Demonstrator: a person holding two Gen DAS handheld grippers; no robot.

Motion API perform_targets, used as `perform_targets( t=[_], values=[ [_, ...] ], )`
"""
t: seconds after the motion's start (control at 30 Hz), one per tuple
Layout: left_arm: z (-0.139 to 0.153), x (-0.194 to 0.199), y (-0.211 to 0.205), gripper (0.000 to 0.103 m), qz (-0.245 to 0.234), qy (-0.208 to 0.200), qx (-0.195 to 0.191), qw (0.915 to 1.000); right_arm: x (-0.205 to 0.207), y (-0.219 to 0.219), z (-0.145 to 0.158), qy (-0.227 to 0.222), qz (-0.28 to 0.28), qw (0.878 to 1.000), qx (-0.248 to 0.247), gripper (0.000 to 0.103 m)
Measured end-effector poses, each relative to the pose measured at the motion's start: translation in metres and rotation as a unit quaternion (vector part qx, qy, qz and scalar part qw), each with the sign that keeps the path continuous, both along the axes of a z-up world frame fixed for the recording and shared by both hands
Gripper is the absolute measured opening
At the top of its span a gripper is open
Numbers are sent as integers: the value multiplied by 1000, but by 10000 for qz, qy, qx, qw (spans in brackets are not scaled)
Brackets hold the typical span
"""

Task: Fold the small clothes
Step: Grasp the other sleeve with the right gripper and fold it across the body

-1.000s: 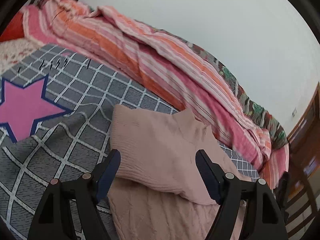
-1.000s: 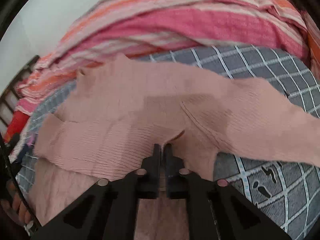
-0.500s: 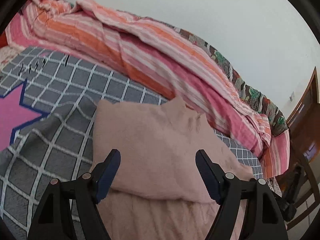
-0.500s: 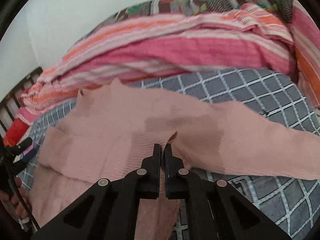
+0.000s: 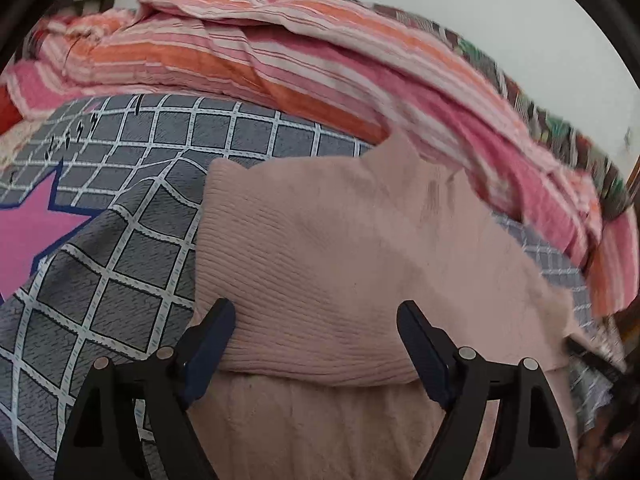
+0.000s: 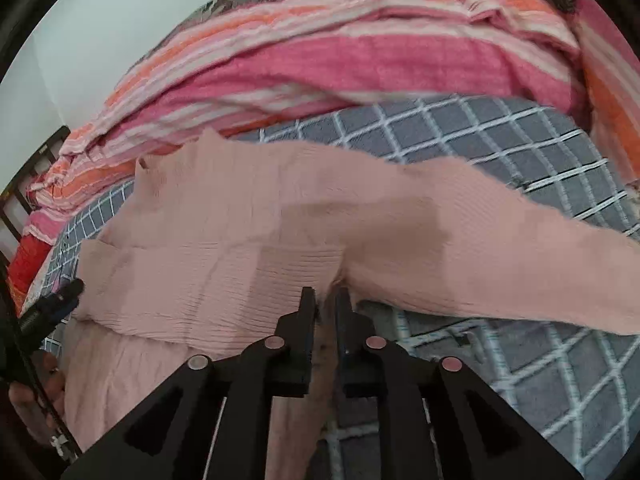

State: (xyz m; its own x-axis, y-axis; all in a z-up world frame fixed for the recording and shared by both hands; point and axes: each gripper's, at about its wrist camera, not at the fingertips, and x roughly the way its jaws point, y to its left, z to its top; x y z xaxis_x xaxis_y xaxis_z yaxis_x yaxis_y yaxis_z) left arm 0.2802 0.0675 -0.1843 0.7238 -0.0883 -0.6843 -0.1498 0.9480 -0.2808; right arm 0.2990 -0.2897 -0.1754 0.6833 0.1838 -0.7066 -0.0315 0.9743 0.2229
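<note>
Since the earlier frames, the left wrist view has swung so that the pink star on the grey checked bedspread [image 5: 120, 264] slides toward the left edge, and the right wrist view has tilted up, showing more of the striped quilt [image 6: 360, 64]

1. Garment position. The pink sweater [image 5: 352, 264] lies on the bedspread, with the striped quilt bunched just behind it. One sleeve is already folded across the body, forming a ribbed band nearest the left gripper [image 5: 316, 320]. The other sleeve [image 6: 500, 272] extends well out to the right in the right wrist view.

2. Jaw state. The left gripper's jaws are spread wide and hover over the folded band, gripping nothing. The right gripper [image 6: 326, 300] has its jaws pressed nearly together, pinching a fold of sweater fabric near the underarm of the extended sleeve.

3. Governing relation. The extended sleeve's long axis runs crosswise to the right gripper's fingers, from the pinch point out to the right. The right gripper is the nearer one and already holds the cloth. The next fold probably calls for carrying that sleeve leftward across the body, toward the left gripper
</note>
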Motion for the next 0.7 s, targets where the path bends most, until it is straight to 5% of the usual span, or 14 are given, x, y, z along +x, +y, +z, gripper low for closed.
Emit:
perform_targets(
  t=[0.1, 0.17, 0.3, 0.43, 0.6, 0.7],
  values=[
    [1, 1, -4, 85, -37, 14, 131, 9999, -15, -20, 19, -357, -268, 9990, -90, 46],
    [1, 1, -5, 86, -43, 4, 111, 9999, -27, -37, 30, -523, -429, 9975, -209, 48],
    [1, -1, -1, 87, -54, -44, -13, 10000, -56, -86, 33, -651, -874, 9932, -418, 70],
    [1, 1, -6, 89, -60, -19, 95, 9999, -81, -152, 13, -399, -1473, 9873, -452, 71],
    [0, 0, -4, 90, -64, -36, 73, 9999, -93, -220, -25, 103, -1880, 9819, 182, 71],
    [0, 0, -5, 90, -50, -41, 82, 9999, -96, -233, -33, -70, -1951, 9794, 522, 71]
  ],
)
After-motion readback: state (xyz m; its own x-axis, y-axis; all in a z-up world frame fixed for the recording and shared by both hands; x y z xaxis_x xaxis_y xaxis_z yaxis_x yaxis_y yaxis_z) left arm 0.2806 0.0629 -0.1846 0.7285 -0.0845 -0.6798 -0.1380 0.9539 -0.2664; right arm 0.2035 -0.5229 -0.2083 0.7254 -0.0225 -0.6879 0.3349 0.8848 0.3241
